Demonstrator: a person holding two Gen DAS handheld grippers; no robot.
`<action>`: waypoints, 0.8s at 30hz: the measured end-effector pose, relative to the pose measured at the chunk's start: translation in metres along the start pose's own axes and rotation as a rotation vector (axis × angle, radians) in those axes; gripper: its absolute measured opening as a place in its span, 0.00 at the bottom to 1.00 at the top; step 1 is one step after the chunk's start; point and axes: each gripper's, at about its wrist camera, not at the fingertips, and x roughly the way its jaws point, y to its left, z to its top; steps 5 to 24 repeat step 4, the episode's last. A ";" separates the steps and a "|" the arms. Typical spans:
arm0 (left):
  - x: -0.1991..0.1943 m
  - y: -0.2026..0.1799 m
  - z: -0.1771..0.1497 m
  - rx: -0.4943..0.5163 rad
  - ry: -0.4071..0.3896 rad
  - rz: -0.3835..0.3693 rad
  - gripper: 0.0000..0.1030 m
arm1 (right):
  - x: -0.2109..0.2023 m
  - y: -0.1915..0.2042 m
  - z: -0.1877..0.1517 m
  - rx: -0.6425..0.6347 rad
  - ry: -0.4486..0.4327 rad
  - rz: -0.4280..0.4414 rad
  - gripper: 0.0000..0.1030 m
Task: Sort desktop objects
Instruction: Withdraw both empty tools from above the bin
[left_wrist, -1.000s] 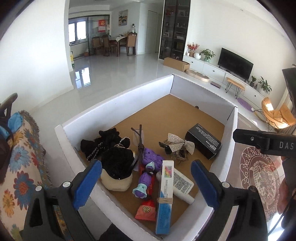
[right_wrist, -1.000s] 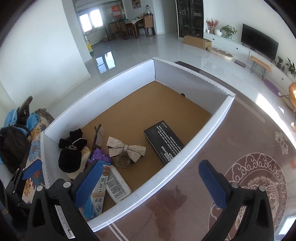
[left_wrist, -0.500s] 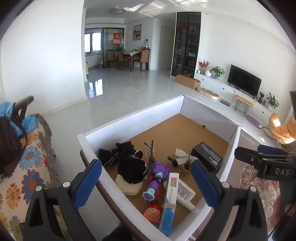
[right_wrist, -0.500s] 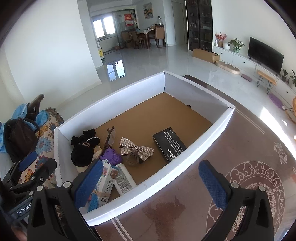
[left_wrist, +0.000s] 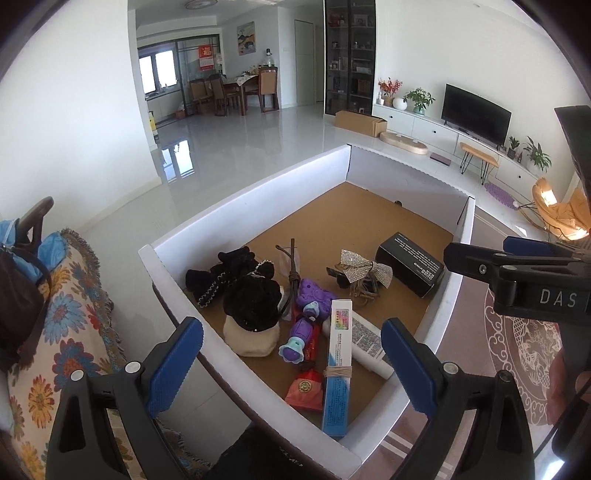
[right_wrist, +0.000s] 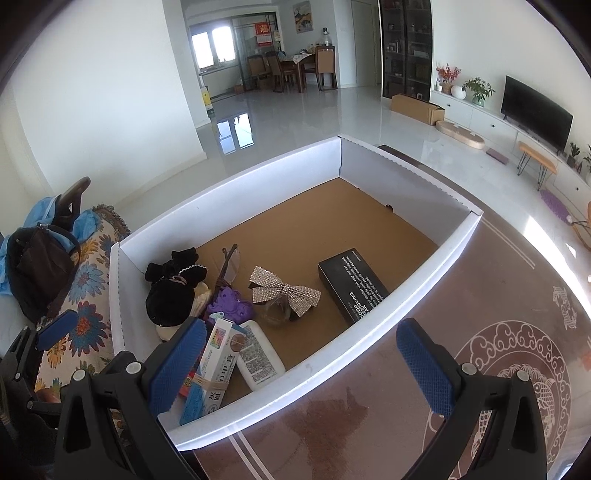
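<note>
I saw both grippers, left and right, spread empty over the white tray holding black box, bow, toothpaste carton.

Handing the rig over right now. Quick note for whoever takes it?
Left gripper: open, empty, above the near end of the white-walled box.
Right gripper: open, empty, over the box's near wall.
All items lie in the box: black box alone toward the right; rhinestone bow mid-floor; black plush items, purple toy, toothpaste carton, white tube and red pouch bunched at the near-left end.
Done: nothing grasped.
Left: all the sorting.
</note>
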 end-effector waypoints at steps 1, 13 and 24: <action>0.000 0.002 -0.001 -0.017 0.001 -0.015 0.96 | 0.001 -0.001 0.000 0.001 0.003 -0.002 1.00; -0.006 0.005 -0.003 -0.048 -0.041 -0.044 0.96 | 0.004 -0.003 -0.001 0.008 0.008 -0.005 1.00; -0.006 0.005 -0.003 -0.048 -0.041 -0.044 0.96 | 0.004 -0.003 -0.001 0.008 0.008 -0.005 1.00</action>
